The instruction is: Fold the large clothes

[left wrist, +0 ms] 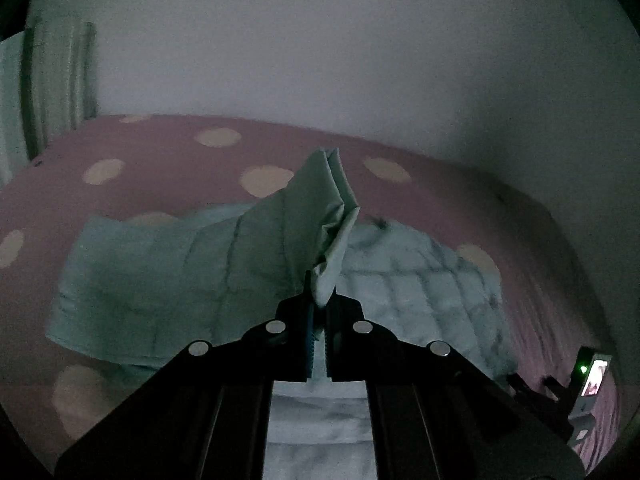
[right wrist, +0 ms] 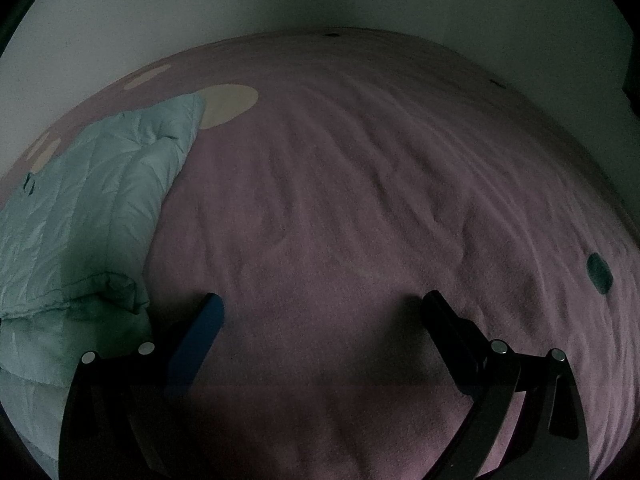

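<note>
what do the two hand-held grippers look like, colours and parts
Both are black. The left hand-held gripper has two broad black arms with round silver bolt heads and a toothed blue pad on the inner face of one finger. The right hand-held gripper shows the same black linkage with silver bolts and one blue-faced finger. No cables, markings or sleeves are visible.

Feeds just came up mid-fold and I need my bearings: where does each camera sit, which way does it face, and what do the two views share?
Left wrist: rides the left gripper, looking forward and down across the pink spotted bed cover to the wall; its black fingers, shut on a lifted fold of the pale green quilted garment, fill the bottom.
Right wrist: rides the right gripper, facing down at bare cover; its fingers stand wide open, empty.
Shared: the cover and the garment, which lies at the right view's left edge.
</note>
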`<action>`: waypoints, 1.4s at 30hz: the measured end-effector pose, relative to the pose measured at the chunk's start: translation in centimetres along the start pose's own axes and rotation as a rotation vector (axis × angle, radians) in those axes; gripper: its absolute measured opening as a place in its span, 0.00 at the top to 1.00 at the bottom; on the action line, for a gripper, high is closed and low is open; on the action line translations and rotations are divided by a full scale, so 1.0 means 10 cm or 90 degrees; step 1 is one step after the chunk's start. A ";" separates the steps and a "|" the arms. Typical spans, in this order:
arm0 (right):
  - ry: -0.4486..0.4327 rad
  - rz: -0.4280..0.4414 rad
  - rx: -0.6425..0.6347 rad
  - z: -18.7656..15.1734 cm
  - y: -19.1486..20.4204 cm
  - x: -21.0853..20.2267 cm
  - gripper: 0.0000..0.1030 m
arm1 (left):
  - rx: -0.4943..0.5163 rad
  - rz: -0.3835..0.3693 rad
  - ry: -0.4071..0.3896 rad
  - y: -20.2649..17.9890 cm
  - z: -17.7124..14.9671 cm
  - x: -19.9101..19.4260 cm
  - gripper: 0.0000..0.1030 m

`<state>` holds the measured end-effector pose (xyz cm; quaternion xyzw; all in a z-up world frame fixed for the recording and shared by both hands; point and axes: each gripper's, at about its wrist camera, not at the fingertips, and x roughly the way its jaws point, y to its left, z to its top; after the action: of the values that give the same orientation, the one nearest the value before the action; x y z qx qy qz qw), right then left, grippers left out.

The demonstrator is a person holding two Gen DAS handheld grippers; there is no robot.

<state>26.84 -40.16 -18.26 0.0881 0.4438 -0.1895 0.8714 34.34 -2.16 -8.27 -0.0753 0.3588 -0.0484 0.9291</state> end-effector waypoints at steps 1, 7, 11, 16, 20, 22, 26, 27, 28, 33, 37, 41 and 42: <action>0.000 0.000 0.000 0.00 0.00 0.00 0.05 | 0.009 -0.008 0.014 -0.13 -0.03 0.09 0.97; -0.001 0.001 0.002 0.00 0.01 -0.01 0.04 | 0.053 -0.041 0.058 -0.77 -0.26 0.38 0.97; -0.001 0.002 0.003 0.00 0.01 -0.01 0.04 | 0.079 -0.051 0.084 -1.03 -0.39 0.57 0.97; -0.001 0.003 0.004 0.00 0.02 -0.01 0.04 | 0.094 -0.056 0.111 -1.28 -0.49 0.81 0.97; -0.001 0.002 0.005 0.00 0.03 0.00 0.04 | 0.099 -0.057 0.129 -1.42 -0.57 0.97 0.97; -0.001 0.003 0.005 0.00 0.02 0.00 0.04 | 0.103 -0.057 0.135 -1.50 -0.61 1.02 0.97; -0.001 0.002 0.005 0.00 0.03 0.00 0.04 | 0.113 -0.055 0.152 -1.55 -0.67 1.13 0.94; -0.001 0.002 0.005 0.00 0.03 0.00 0.04 | 0.113 -0.054 0.153 -1.56 -0.68 1.11 0.92; -0.001 0.003 0.005 0.00 0.03 0.00 0.04 | 0.115 -0.057 0.154 -1.57 -0.68 1.10 0.85; -0.001 0.002 0.005 0.00 0.03 0.00 0.04 | 0.127 -0.079 0.129 -1.55 -0.64 0.81 0.52; -0.001 0.003 0.006 0.00 0.04 0.00 0.04 | 0.134 -0.082 0.105 -1.34 -0.59 0.50 0.42; -0.001 0.006 0.008 0.00 0.04 0.00 0.04 | 0.130 -0.039 0.068 -0.80 -0.52 0.21 0.39; 0.000 0.007 0.009 0.01 0.04 0.00 0.04 | 0.124 -0.022 0.061 -0.63 -0.51 0.15 0.39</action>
<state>27.03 -39.83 -18.23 0.0965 0.4419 -0.1877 0.8719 31.80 -9.12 -11.94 0.0114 0.3953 -0.1027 0.9127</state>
